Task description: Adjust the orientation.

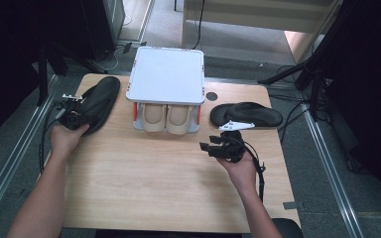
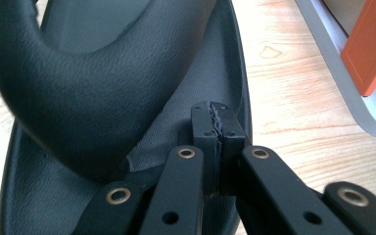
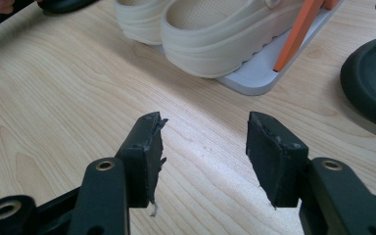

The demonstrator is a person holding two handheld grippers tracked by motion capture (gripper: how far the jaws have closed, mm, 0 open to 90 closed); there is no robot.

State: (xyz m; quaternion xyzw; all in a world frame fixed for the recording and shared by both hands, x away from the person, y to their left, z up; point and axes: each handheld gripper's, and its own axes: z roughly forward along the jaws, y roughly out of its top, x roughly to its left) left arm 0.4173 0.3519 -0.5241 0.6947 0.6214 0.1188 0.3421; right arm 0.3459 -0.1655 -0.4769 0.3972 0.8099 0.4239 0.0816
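Wood table [image 1: 144, 183] carried a rack [image 1: 166, 74] ahead of both grippers. Its cream clogs [image 3: 210, 34] showed plainly from the right gripper [image 3: 203, 147], jaws apart, empty. Left gripper [image 2: 214, 128], pinched shut, lay over the black leathery sandal [image 2: 103, 88].

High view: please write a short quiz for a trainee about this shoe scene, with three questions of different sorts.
1. True or false: the right gripper holds a slipper.
2. Which gripper has its jaws shut?
3. Where are the clogs? A: on the lower shelf of the rack. B: on the rack's top. C: on the floor.

Key
1. False: its jaws stand open and empty above the table.
2. The left gripper.
3. A.
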